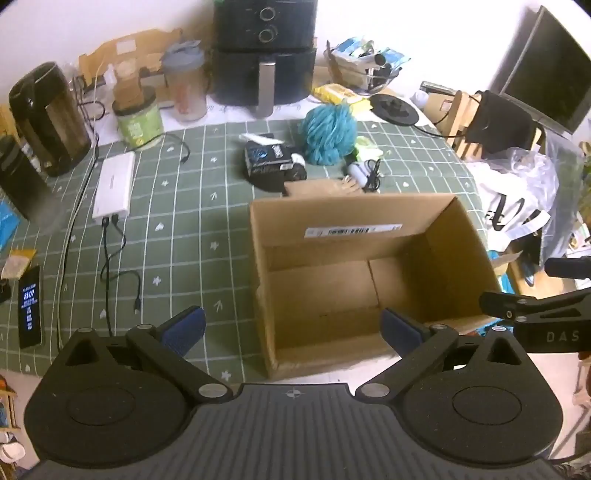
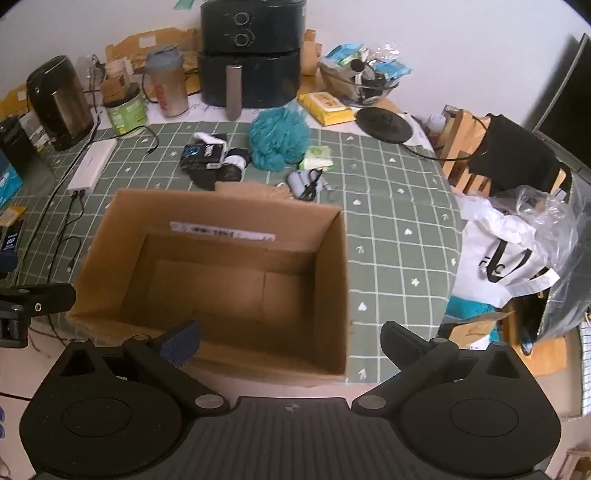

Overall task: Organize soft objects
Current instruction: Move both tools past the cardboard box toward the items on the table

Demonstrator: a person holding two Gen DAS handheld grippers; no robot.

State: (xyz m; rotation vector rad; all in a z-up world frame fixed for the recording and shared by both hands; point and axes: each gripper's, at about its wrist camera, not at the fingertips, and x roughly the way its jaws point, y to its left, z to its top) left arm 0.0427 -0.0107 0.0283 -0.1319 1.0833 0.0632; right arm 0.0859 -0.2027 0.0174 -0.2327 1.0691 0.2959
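Both tongs spread wide, empty: left gripper (image 1: pixel 291 328), right gripper (image 2: pixel 290 341), poised above the near rim of the cardboard box (image 1: pixel 369 295), which looks empty. Soft items lie beyond its far wall: teal bath pouf (image 2: pixel 279 138), black socks (image 2: pixel 218 162). Risk: reaching over may snag the far wall and shove the box. A coiled cable (image 2: pixel 308 184) beside the pouf could catch.

- Indoor scene, moderately bright, with soft and even light.
- The pale wall (image 1: pixel 424 33) at the top is washed out by glare.
- Shadow fills the cardboard box (image 1: pixel 369 280).
- Strong fisheye curving bends the edges; corners go dark.
- Slightly soft, grainy focus throughout.
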